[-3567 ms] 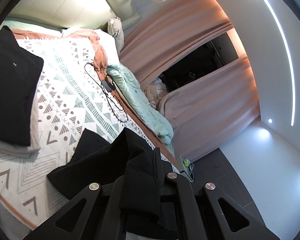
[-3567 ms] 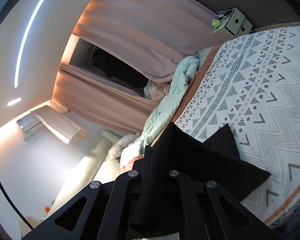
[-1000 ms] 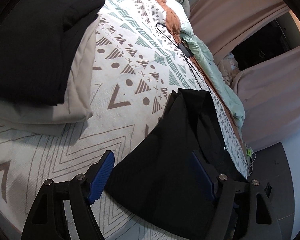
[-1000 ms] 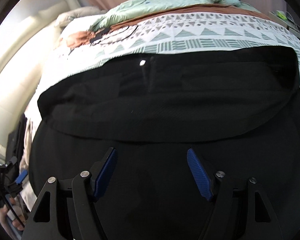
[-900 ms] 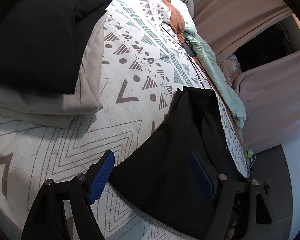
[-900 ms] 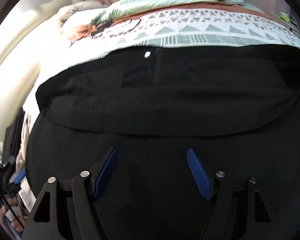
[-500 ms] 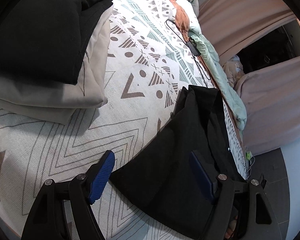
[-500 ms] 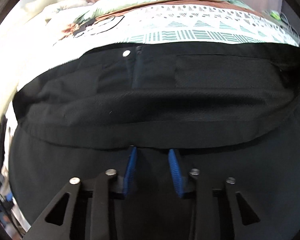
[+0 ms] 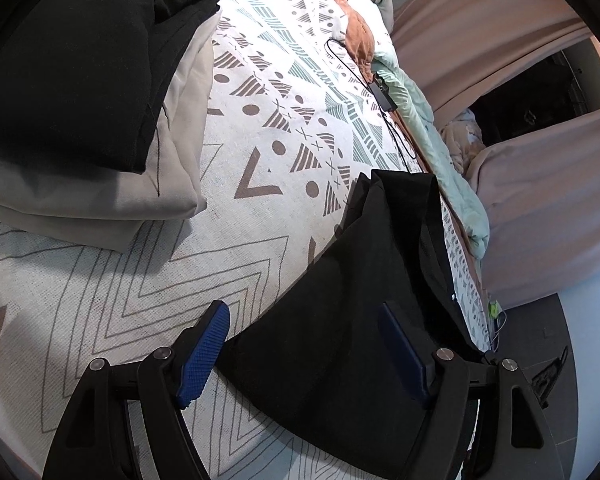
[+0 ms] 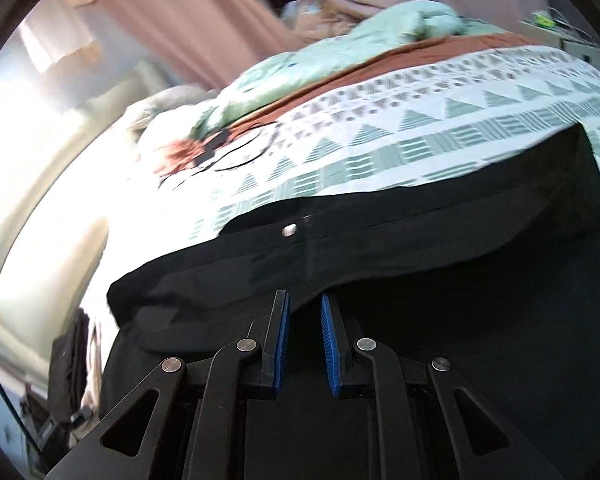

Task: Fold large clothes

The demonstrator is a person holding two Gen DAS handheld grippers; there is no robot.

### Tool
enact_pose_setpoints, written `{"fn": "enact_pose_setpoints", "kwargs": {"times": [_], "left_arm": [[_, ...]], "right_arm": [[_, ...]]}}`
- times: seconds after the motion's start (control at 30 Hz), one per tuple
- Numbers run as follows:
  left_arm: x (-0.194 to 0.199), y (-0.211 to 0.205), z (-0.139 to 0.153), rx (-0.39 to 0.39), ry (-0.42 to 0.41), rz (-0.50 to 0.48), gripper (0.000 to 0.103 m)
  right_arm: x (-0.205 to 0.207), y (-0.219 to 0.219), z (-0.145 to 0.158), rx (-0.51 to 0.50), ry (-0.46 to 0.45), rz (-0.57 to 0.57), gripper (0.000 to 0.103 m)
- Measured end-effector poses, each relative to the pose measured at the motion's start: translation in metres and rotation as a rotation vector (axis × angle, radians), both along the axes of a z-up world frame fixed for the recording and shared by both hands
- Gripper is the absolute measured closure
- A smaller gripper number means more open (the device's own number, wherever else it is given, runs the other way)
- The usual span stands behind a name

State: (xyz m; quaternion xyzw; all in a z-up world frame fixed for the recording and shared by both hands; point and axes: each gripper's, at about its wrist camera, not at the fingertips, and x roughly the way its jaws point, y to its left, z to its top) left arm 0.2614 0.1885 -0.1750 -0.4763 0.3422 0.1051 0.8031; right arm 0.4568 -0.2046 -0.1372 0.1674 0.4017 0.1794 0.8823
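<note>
Black trousers (image 9: pixel 360 280) lie on the patterned bedspread (image 9: pixel 140 280), folded over, with the waistband and its metal button (image 10: pixel 289 230) on the far side. My left gripper (image 9: pixel 304 312) is open and hovers over the near corner of the trousers, its blue pads clear of the cloth. My right gripper (image 10: pixel 304 320) has its jaws closing to a narrow gap, and a fold of the black trousers (image 10: pixel 460 280) sits pinched between the blue pads. The fold's edge rises toward the fingertips.
A stack of folded clothes, black (image 9: pixel 60 60) over beige (image 9: pixel 172 160), sits at the left. A black cable with an adapter (image 9: pixel 382 94) lies farther up the bed. A mint duvet (image 9: pixel 440 152) runs along the bed's far edge, with pink curtains (image 9: pixel 540 180) behind it.
The right gripper went from wide open to nearly shut on a fold of the black trousers, then lifted and tilted up. The left gripper stayed open and hardly moved.
</note>
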Motion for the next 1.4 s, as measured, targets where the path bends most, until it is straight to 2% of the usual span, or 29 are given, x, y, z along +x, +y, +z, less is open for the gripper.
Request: {"fn": "enact_pose_setpoints", "kwargs": {"times": [0.07,0.2,0.27,0.37,0.47,0.83,1.0,1.13,1.3,1.4], "left_arm": [[-0.004,0.001,0.002,0.002,-0.004,0.005,0.025],[-0.01,0.006,0.004,0.004,-0.005,0.015,0.026],[-0.013,0.008,0.004,0.004,-0.005,0.021,0.026],[-0.018,0.013,0.005,0.006,-0.005,0.026,0.026],[-0.021,0.015,0.002,0.002,0.002,0.033,0.025],[-0.013,0.012,-0.003,-0.007,0.009,0.015,0.026],[-0.006,0.01,-0.005,-0.011,0.012,0.009,0.026],[-0.005,0.008,-0.004,-0.012,0.01,0.006,0.026],[-0.005,0.008,-0.002,-0.019,0.005,0.015,0.026],[-0.003,0.009,-0.001,-0.022,0.008,0.033,0.026]], "right_arm": [[-0.006,0.015,0.001,-0.03,-0.01,0.062,0.086],[-0.015,0.052,-0.003,-0.158,-0.042,0.192,0.085],[-0.016,0.071,-0.015,-0.228,-0.014,0.264,0.085],[-0.014,0.078,-0.034,-0.303,0.048,0.294,0.085],[-0.011,0.081,-0.043,-0.376,0.096,0.287,0.085],[-0.014,0.071,-0.045,-0.387,0.212,0.259,0.085],[-0.017,0.076,-0.051,-0.457,0.188,0.26,0.085],[-0.005,0.078,-0.052,-0.461,0.164,0.223,0.085],[0.003,0.077,-0.038,-0.489,0.095,0.156,0.085],[0.013,0.069,-0.022,-0.445,0.061,0.118,0.085]]}}
